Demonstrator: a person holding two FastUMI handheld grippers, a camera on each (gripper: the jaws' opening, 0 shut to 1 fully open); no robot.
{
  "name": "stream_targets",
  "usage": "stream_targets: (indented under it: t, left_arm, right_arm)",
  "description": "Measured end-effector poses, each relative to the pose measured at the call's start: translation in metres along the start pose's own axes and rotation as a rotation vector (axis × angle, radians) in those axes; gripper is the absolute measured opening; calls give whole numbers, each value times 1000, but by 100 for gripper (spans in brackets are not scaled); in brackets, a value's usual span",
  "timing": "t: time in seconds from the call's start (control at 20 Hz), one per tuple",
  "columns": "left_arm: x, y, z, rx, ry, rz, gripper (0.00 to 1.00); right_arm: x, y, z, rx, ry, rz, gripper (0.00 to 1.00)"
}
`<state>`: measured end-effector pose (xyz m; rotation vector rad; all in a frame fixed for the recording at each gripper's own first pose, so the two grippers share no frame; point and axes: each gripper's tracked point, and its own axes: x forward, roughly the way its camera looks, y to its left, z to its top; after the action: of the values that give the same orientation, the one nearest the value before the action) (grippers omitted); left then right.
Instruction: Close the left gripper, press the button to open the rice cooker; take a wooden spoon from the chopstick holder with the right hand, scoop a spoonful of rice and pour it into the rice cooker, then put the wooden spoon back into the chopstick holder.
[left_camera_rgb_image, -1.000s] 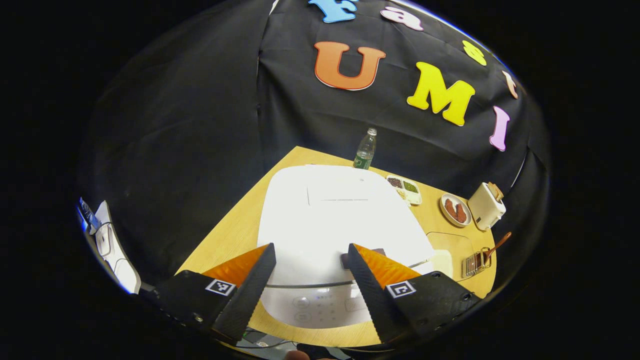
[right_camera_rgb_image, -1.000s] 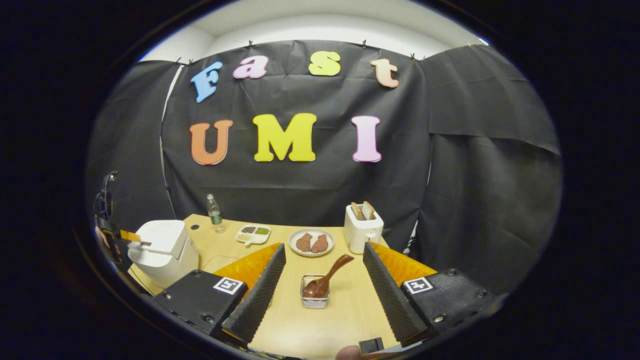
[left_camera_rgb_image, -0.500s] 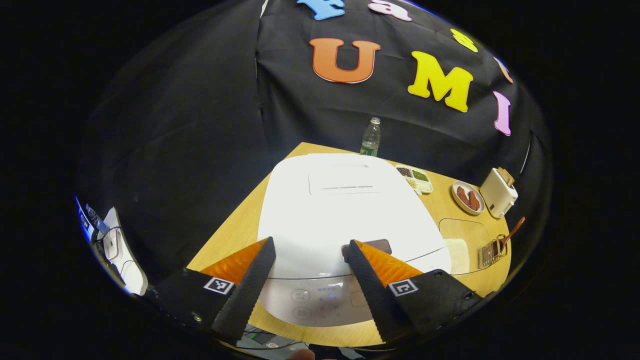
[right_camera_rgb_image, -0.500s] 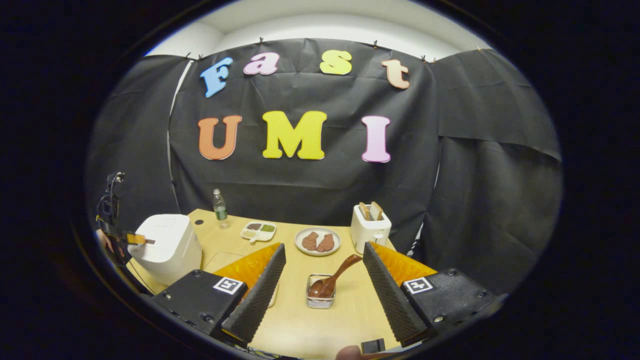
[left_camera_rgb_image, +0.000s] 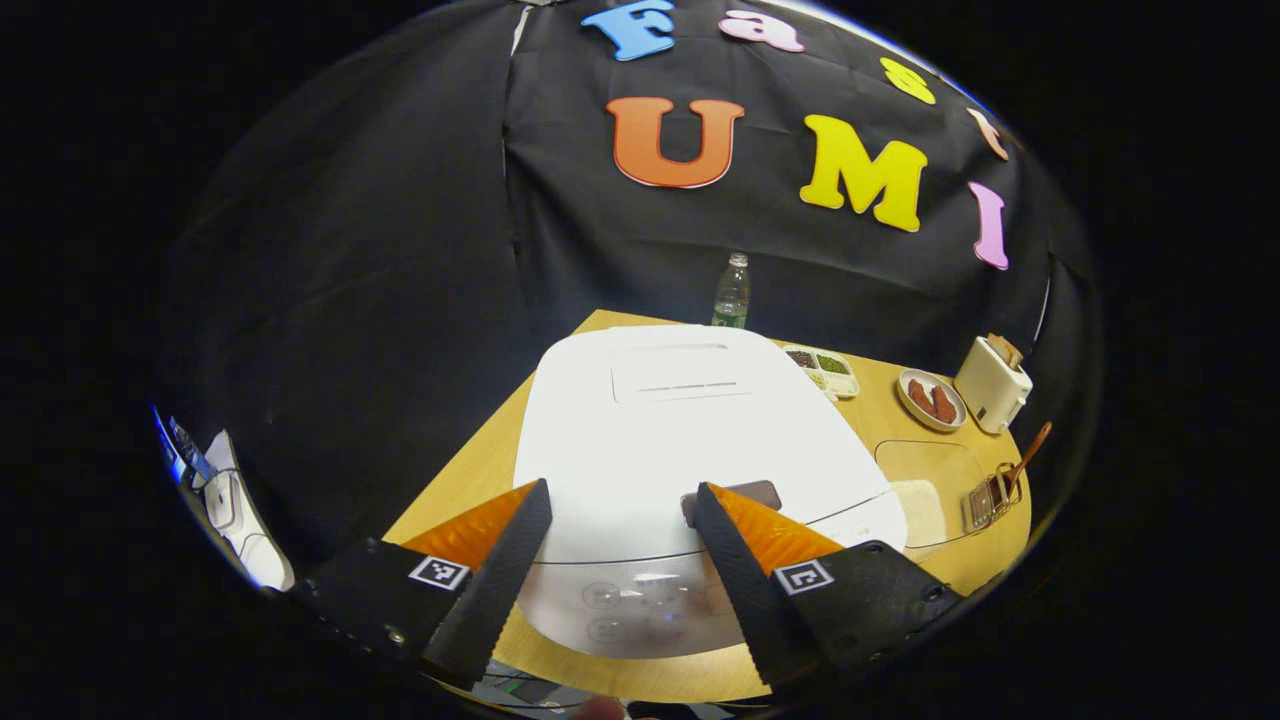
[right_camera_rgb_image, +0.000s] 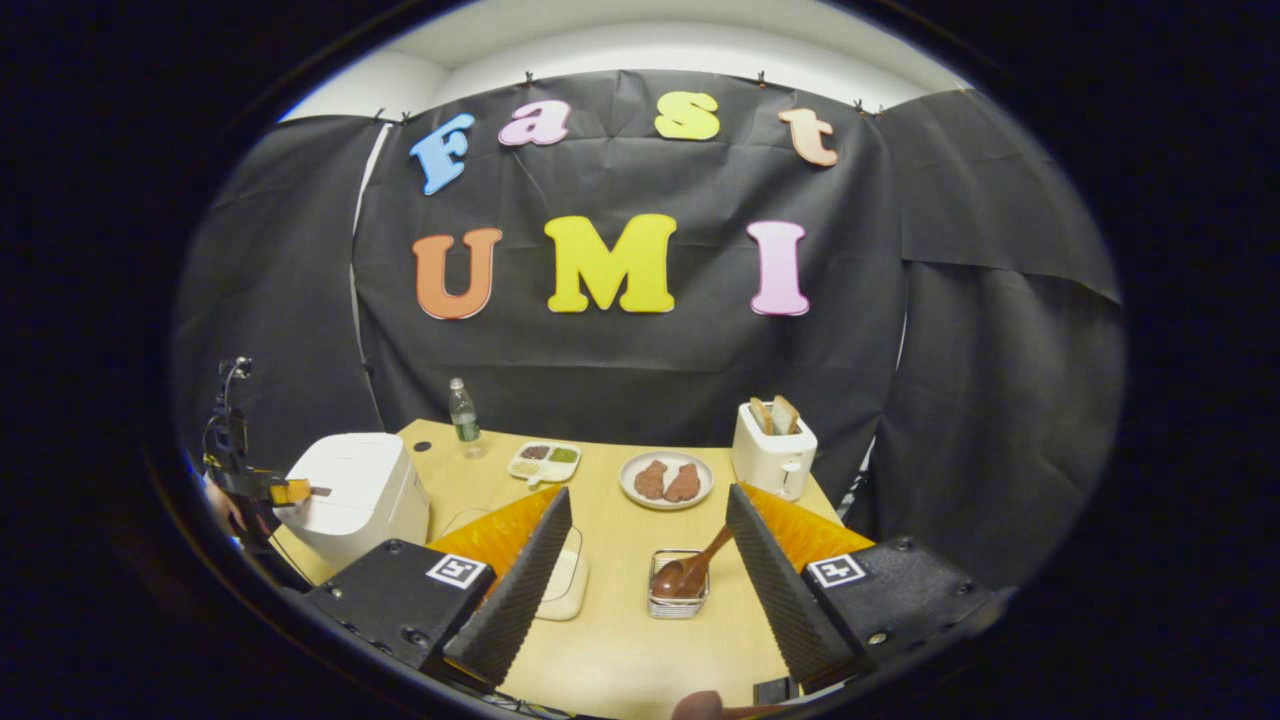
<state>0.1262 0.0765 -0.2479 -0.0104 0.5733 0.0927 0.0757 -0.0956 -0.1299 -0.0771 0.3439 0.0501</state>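
Observation:
The white rice cooker (left_camera_rgb_image: 690, 430) sits with its lid down just ahead of my left gripper (left_camera_rgb_image: 622, 495), which is open above the cooker's front edge. The dark lid button (left_camera_rgb_image: 745, 494) lies beside its right fingertip. In the right gripper view the cooker (right_camera_rgb_image: 350, 490) stands at the far left with the left gripper (right_camera_rgb_image: 292, 491) at its front. My right gripper (right_camera_rgb_image: 648, 495) is open and holds nothing. Between and beyond its fingers stands the wire chopstick holder (right_camera_rgb_image: 678, 592) with the wooden spoon (right_camera_rgb_image: 700, 565) leaning in it. A pale rice dish (right_camera_rgb_image: 568, 585) lies half hidden behind its left finger.
On the wooden table (right_camera_rgb_image: 620, 650) toward the back stand a water bottle (right_camera_rgb_image: 462, 410), a compartment dish (right_camera_rgb_image: 543, 460), a plate of brown food (right_camera_rgb_image: 665, 480) and a white toaster (right_camera_rgb_image: 773, 455). The holder (left_camera_rgb_image: 990, 495) is at the table's right edge in the left gripper view.
The right gripper view has swung left, so the holder and spoon now sit nearer its right finger and the rice dish has come into sight. The left gripper hovers over the cooker, still open.

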Motion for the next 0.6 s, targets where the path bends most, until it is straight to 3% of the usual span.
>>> stream_targets:
  t: [0.15,0.3,0.35,0.6]
  left_arm:
    - [-3,3,5,-30,8,9,97]
    - [-10,4,24,-29,-55,11,98]
    - [-10,4,26,-34,-62,12,97]
    - [-9,-4,0,-39,25,-12,97]
  right_arm:
    - [-1,-2,3,3,-8,5,100]
    - [0,-2,2,4,-10,0,100]
    - [0,-3,2,7,-7,-1,96]
    - [5,4,3,25,-4,2,96]
